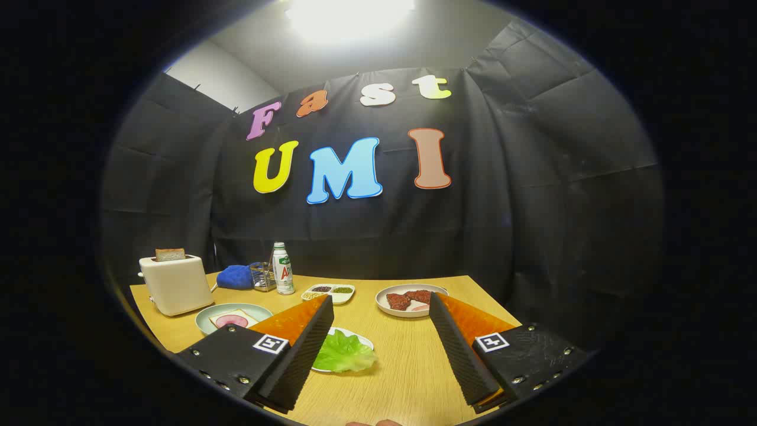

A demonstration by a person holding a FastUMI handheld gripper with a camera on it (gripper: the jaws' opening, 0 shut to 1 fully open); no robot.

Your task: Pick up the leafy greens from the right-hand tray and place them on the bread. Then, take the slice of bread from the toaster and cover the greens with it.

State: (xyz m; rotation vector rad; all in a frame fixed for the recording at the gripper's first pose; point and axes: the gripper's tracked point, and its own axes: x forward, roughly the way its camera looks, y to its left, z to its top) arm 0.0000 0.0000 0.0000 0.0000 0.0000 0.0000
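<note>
Stood at the far left of the desk (pixel 408 367): toaster (pixel 175 284), slice of bread (pixel 170 254) upright in its slot. Just right of it, plate (pixel 207 316) with bread (pixel 235 318) carrying a pink slice. Lay on a white tray (pixel 361 338), partly behind the left finger: leafy greens (pixel 343 352). Farther right, dish of red meat (pixel 411 300). Hovered above the desk, gripper (pixel 379 305), jaws spread wide, holding nothing. Best shifted left and lowered so the leaf sits between the fingers, then pinched gently at its edge.
</note>
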